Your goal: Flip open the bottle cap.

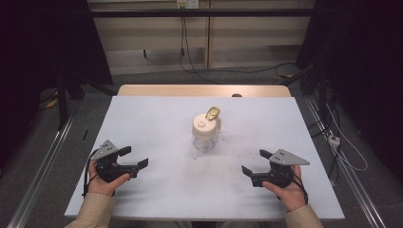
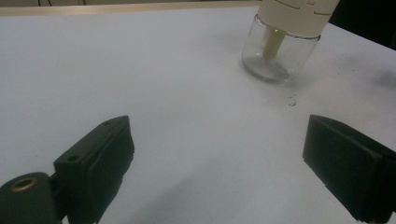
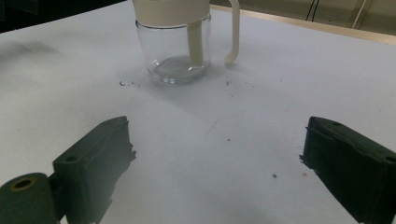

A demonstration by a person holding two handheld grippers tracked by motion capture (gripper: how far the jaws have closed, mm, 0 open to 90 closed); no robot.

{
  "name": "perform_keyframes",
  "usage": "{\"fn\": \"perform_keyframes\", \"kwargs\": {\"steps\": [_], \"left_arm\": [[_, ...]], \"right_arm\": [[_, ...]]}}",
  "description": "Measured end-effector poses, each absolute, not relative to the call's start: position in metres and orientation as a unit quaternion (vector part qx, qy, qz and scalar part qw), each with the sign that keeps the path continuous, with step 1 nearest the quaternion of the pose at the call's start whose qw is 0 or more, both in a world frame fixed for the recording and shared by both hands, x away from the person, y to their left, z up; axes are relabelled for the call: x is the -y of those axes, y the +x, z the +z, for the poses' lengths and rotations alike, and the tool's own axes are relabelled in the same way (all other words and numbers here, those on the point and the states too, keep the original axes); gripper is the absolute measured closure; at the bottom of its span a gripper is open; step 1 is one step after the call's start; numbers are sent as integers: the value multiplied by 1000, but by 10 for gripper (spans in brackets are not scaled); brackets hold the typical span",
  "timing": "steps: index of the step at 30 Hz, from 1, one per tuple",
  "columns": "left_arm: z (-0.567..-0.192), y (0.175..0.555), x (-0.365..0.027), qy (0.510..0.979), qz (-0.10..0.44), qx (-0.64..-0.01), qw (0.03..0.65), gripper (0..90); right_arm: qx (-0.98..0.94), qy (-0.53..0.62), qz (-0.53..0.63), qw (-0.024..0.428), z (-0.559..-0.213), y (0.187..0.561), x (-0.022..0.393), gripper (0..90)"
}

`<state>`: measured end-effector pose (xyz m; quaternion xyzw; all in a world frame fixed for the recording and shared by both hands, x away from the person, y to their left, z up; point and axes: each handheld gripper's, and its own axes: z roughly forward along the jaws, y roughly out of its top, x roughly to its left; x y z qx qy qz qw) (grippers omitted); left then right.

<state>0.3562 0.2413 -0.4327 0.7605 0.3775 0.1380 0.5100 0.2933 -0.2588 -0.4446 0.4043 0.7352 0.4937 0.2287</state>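
Evidently the approach step: left claw [image 1: 134,157] and right claw [image 1: 253,162] both gape wide, empty, flanking the lidded glass jar [image 1: 206,134] on the counter [image 1: 157,123] — next, close in on it.

A white sheet [image 1: 157,128] covers nearly the whole wooden table [image 1: 204,90], whose bare tan edge shows along the far side. Small dark specks [image 3: 127,84] lie scattered on the sheet. Beyond the table's far edge, black cables [image 1: 228,70] trail across the grey floor and up a pale wall panel [image 1: 157,33]. To the right of the table a white power strip [image 1: 334,140] lies on the floor with a thin white cord looping away from it. A metal rail [image 1: 43,161] runs along the floor left of the table, and another runs along the floor on the right.
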Motion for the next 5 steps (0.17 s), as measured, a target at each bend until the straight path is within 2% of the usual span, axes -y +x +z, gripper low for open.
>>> {"fn": "perform_keyframes", "kwargs": {"steps": [5], "left_arm": [[-433,356,-238,762,136,-376,509,78]], "right_arm": [[-734,408,491,231,-445,294,261,72]]}}
